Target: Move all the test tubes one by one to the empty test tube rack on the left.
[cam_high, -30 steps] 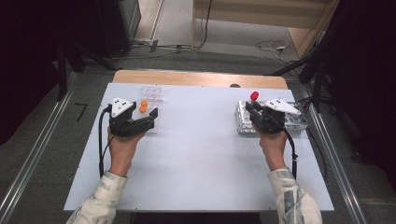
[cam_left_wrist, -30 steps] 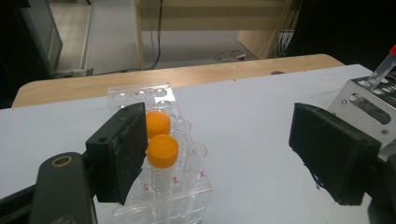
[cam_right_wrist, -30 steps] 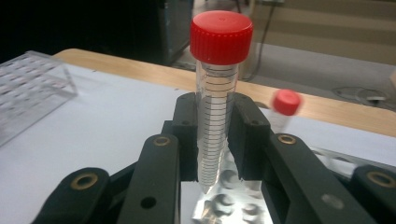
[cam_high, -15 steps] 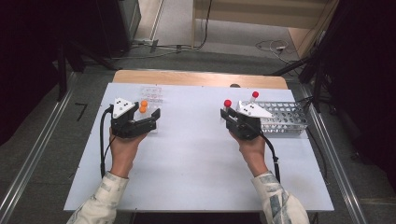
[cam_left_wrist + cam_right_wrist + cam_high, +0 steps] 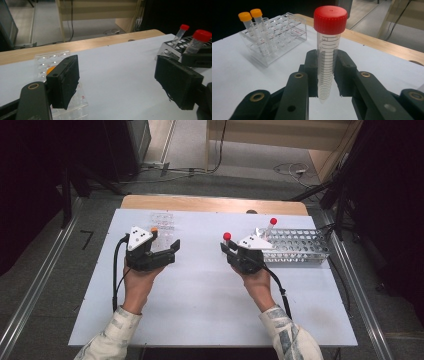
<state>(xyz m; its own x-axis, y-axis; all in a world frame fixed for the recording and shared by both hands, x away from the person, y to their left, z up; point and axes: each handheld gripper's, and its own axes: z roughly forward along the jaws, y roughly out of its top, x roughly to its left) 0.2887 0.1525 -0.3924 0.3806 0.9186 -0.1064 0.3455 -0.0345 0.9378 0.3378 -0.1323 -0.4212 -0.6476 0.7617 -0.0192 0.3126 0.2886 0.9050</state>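
My right gripper (image 5: 227, 249) is shut on a clear graduated tube with a red cap (image 5: 329, 20) and holds it upright above the white table, left of the grey tube rack (image 5: 300, 246). A second red-capped tube (image 5: 272, 222) stands in that rack. In the right gripper view the pads press the held tube's body on both sides (image 5: 327, 75). My left gripper (image 5: 172, 251) rests open near the table's left, nothing between its jaws (image 5: 120, 82). Just behind it is a clear plastic rack (image 5: 47, 61) with orange-capped tubes (image 5: 249, 16).
A wooden strip (image 5: 210, 204) runs along the table's far edge. Cables (image 5: 117, 270) trail from both grippers. Metal rails (image 5: 35, 290) flank the table on the floor. Bare white tabletop (image 5: 200, 295) lies between and in front of the hands.
My right gripper has moved left, away from the grey rack, carrying the red-capped tube. The left gripper has stayed put.
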